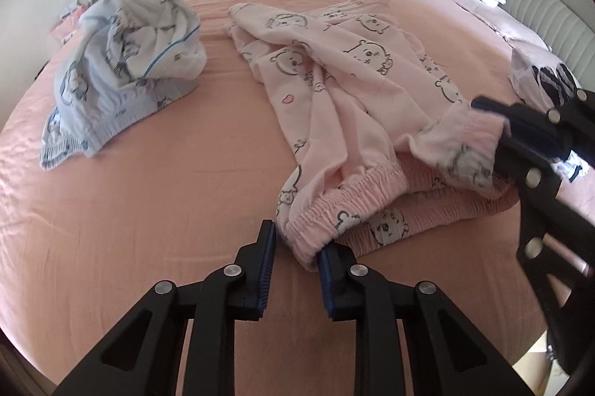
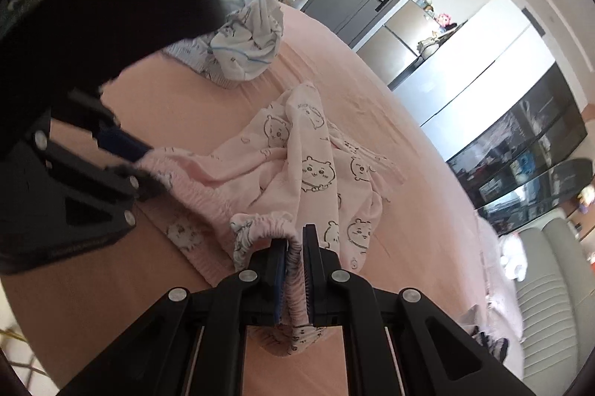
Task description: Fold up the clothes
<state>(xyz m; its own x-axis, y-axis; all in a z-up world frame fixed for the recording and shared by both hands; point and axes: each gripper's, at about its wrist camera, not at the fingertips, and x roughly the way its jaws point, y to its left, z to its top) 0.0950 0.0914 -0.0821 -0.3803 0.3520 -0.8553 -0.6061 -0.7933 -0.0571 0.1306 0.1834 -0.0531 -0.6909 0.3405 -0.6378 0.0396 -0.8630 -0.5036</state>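
Pink pants point(image 1: 353, 80) printed with cartoon bears lie crumpled on the pink bed sheet point(image 1: 148, 210), elastic waistband toward me. In the left wrist view my left gripper point(image 1: 297, 243) has one corner of that waistband between its fingertips, and the jaws stand narrow on the bunched fabric. At the right, my right gripper point(image 1: 491, 132) is shut on another part of the waistband and holds it lifted off the sheet. The right wrist view shows the same pants point(image 2: 297, 154): the right gripper point(image 2: 295, 247) pinches gathered elastic, and the blurred left gripper point(image 2: 143, 165) clamps the waistband's far end.
A light blue and white garment point(image 1: 122, 61) sits heaped on the bed's far left. A dark-patterned white cloth point(image 1: 546, 76) lies by the grey padded headboard point(image 1: 550, 16) on the right. Beyond the bed stand a grey door, a white wardrobe and shelves.
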